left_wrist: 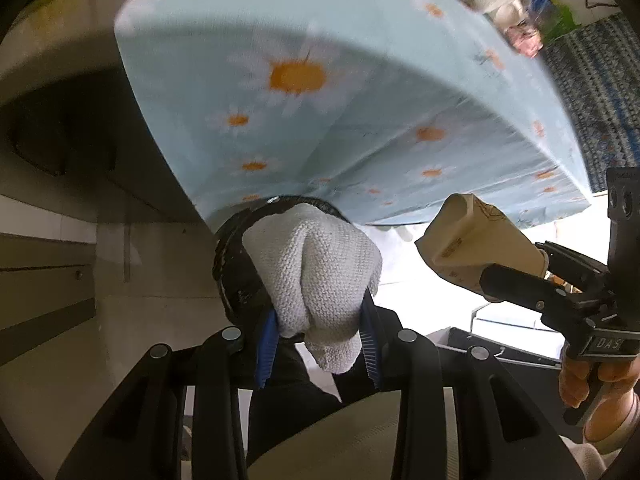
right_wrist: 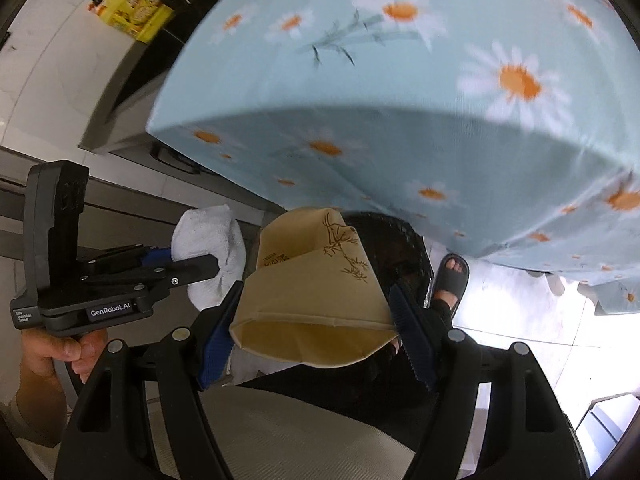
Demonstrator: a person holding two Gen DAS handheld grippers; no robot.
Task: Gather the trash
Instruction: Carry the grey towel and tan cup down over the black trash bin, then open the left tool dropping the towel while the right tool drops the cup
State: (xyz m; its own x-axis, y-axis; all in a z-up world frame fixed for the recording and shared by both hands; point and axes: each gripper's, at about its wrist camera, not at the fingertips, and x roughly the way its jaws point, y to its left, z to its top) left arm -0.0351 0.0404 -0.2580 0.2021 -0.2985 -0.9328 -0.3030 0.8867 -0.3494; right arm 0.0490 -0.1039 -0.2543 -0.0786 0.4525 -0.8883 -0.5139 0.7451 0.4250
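Left wrist view: left gripper [left_wrist: 320,336] clamped on crumpled white cloth [left_wrist: 316,276], right above black bin [left_wrist: 236,264] by edge of daisy tablecloth [left_wrist: 280,80]. Right gripper [left_wrist: 516,276] off to side, squeezing paper cup [left_wrist: 476,240].

Right wrist view: right gripper [right_wrist: 316,332] grips flattened tan paper cup [right_wrist: 316,292] over black bin [right_wrist: 404,248], sandaled foot [right_wrist: 450,280] just beside it. Left gripper [right_wrist: 208,266] holds white cloth [right_wrist: 212,240].
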